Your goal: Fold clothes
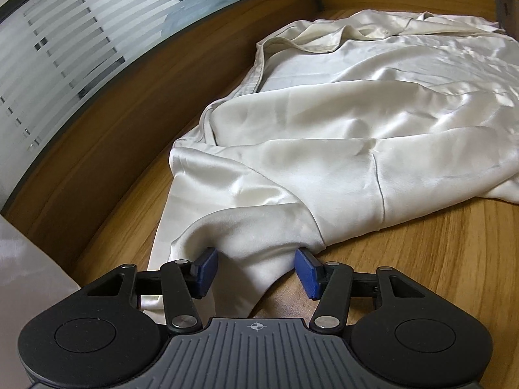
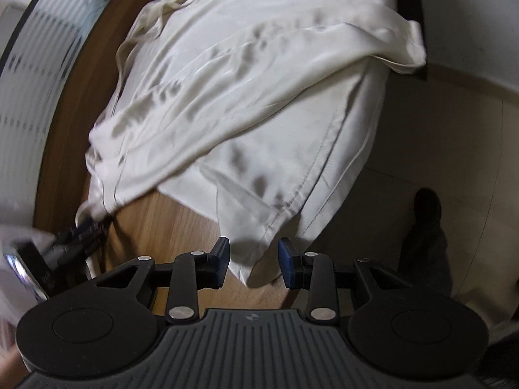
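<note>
A cream satin shirt lies spread and wrinkled on the wooden table, collar at the far end. My left gripper stands at its near left corner. The blue pads are apart, with a loose fold of the cloth bulging between them. In the right wrist view the shirt drapes over the table's right edge. My right gripper straddles the near hem corner, jaws apart and not pinching it. The left gripper shows blurred at the far left, at the cloth's other corner.
A frosted, striped glass wall runs along the table's left side behind a wooden ledge. Beige floor lies beyond the right edge, where a person's dark shoe and trouser leg stand. Bare wood lies between the grippers.
</note>
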Action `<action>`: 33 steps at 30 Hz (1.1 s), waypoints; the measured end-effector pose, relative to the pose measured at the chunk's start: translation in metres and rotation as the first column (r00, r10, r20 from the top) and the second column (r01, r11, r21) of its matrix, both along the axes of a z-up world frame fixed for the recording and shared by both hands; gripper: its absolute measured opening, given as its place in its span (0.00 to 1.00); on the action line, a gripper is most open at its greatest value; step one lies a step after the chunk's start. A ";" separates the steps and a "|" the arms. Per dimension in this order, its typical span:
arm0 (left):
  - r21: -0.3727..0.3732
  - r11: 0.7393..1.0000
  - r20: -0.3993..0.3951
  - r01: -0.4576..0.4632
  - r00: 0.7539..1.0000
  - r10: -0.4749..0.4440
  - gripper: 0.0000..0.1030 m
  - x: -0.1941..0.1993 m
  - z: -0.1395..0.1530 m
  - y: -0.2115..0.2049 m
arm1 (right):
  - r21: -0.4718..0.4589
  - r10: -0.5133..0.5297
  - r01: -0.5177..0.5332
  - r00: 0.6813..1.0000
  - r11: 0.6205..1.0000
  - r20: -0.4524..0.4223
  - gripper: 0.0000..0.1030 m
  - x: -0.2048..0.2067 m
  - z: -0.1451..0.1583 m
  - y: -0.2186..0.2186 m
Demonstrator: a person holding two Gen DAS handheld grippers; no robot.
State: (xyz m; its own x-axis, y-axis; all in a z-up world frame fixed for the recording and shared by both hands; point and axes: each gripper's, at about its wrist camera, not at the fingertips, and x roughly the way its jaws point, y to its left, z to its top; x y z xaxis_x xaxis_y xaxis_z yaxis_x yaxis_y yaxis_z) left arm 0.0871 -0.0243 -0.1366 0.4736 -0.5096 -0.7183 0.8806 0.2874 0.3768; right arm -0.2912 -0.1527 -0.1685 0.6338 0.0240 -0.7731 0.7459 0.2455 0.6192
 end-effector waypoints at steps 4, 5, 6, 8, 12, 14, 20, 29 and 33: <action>0.001 1.000 0.008 0.011 1.000 -0.011 0.35 0.002 0.000 -0.001 | 0.018 -0.071 0.070 0.997 0.997 0.029 0.18 -0.005 -0.006 -0.007; 0.000 1.000 0.009 0.008 1.000 -0.008 0.19 0.003 0.002 -0.001 | 0.017 -0.075 0.074 0.997 0.997 0.035 0.03 -0.005 -0.007 -0.008; -0.006 1.000 0.011 0.002 1.000 -0.002 0.12 0.004 0.004 -0.002 | 0.013 -0.077 0.077 0.996 0.997 0.043 0.01 -0.004 -0.007 -0.010; -0.032 0.999 0.017 -0.014 1.000 0.015 0.03 0.006 0.011 -0.002 | -0.037 -0.054 0.057 0.996 0.998 0.077 0.01 -0.006 0.002 -0.009; -0.100 0.993 0.000 -0.060 0.998 0.060 0.02 0.014 0.038 -0.005 | -0.200 0.070 -0.047 0.992 0.979 0.107 0.01 -0.011 0.038 -0.008; -0.129 0.988 -0.011 -0.083 0.997 0.082 0.03 0.018 0.052 -0.008 | -0.292 0.146 -0.110 0.983 0.950 0.107 0.01 -0.016 0.060 -0.007; -0.130 0.982 -0.059 -0.136 0.990 0.129 0.03 0.027 0.078 -0.013 | -0.523 0.507 -0.400 0.859 0.752 0.072 0.01 -0.037 0.107 0.014; 0.070 0.986 -0.014 -0.155 0.988 0.156 0.09 0.023 0.031 -0.002 | -0.446 0.738 -0.661 0.675 0.603 -0.003 0.05 -0.032 0.072 0.048; 0.071 0.976 -0.028 -0.205 0.978 0.208 0.24 0.023 0.026 0.014 | -0.434 0.726 -0.651 0.688 0.623 0.008 0.21 -0.039 0.072 0.041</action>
